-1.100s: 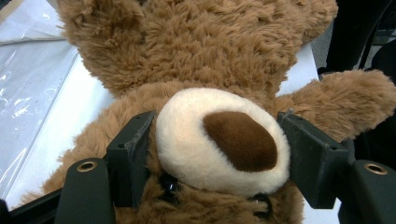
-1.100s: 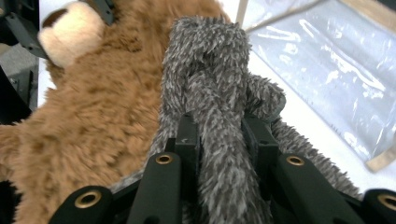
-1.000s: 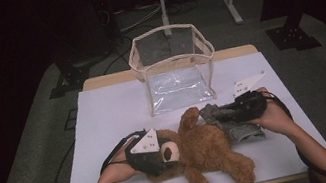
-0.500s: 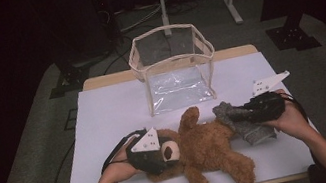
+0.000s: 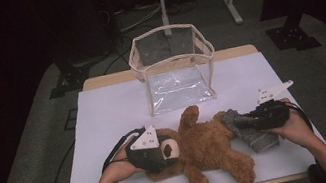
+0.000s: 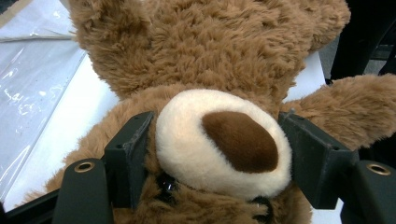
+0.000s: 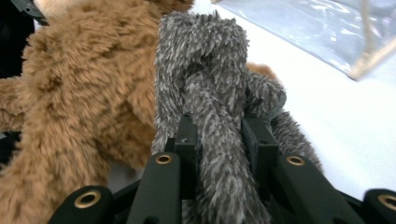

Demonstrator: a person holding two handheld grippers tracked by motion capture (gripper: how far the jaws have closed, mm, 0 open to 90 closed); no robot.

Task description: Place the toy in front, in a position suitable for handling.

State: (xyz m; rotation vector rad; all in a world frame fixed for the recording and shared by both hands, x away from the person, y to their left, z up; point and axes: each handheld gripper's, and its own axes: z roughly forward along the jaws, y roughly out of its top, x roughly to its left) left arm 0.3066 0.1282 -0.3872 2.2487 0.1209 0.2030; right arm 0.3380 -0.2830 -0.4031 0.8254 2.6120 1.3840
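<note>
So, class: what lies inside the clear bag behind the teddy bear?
Through the clear bag only its crinkled plastic floor shows, no item. The teddy bear hides none of it.

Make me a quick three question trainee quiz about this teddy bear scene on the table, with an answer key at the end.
1. True or false: the left gripper has its jaws closed on the teddy bear at the muzzle.
2. What does the right gripper clamp? A) the grey fuzzy cloth B) the bear's foot C) the clear bag's rim
3. What stands open on the white table behind the bear?

Key: 1. True. 2. A. 3. The clear plastic bag with beige trim.
</note>
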